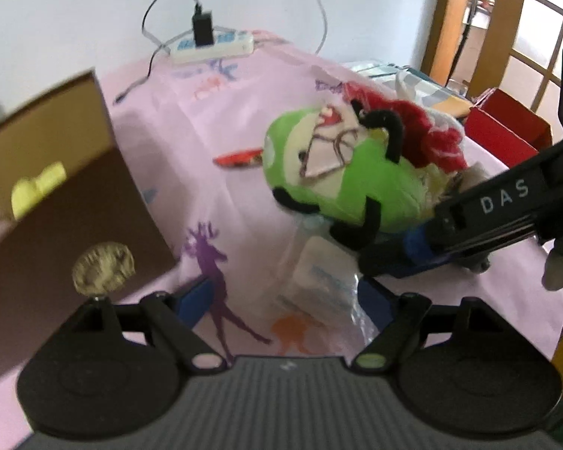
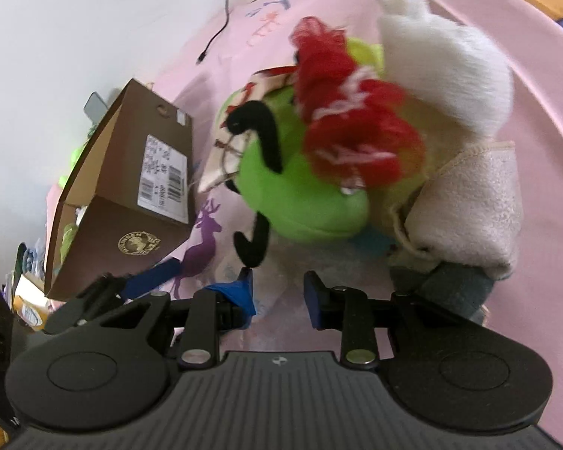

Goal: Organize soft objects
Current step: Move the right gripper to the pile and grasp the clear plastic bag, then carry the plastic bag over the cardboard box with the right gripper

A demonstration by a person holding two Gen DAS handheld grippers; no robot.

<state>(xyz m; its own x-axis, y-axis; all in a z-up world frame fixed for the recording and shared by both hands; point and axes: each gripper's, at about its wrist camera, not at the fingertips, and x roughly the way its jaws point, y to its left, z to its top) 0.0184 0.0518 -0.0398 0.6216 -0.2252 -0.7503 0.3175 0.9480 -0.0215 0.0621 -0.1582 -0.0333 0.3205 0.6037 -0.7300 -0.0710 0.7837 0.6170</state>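
1. Step in hand, as I judge it: picking the next soft thing off the pile to put it into the box [image 2: 131, 187]. The box lies open to the left of both grippers, with a yellow soft thing already showing inside in the left wrist view.
2. The right gripper [image 2: 277, 292] stands with its jaws spread and nothing between them. It sits low, just short of the green plush [image 2: 307, 195], whose black limb dangles right ahead of its left finger.
3. The left gripper [image 1: 285, 296] is also spread and holds nothing. A clear packet [image 1: 319, 281] lies between and just beyond its fingers, and the plush lies ahead to its right.
4. The next move probably calls for the right gripper to push forward and close on the plush's body rather than the thin limb, then lift and swing left to the box mouth.
5. In the way: a red yarn bundle [image 2: 349, 127] lies on top of the plush, so it may come up with it or tumble off. A white furry piece [image 2: 446, 75] and a beige towel [image 2: 469, 210] crowd the plush's right side.
6. Further off, beyond the left gripper: a power strip [image 1: 214, 47] with cables and a red wrapper [image 1: 240, 158] on the pink cloth [image 1: 206, 120].
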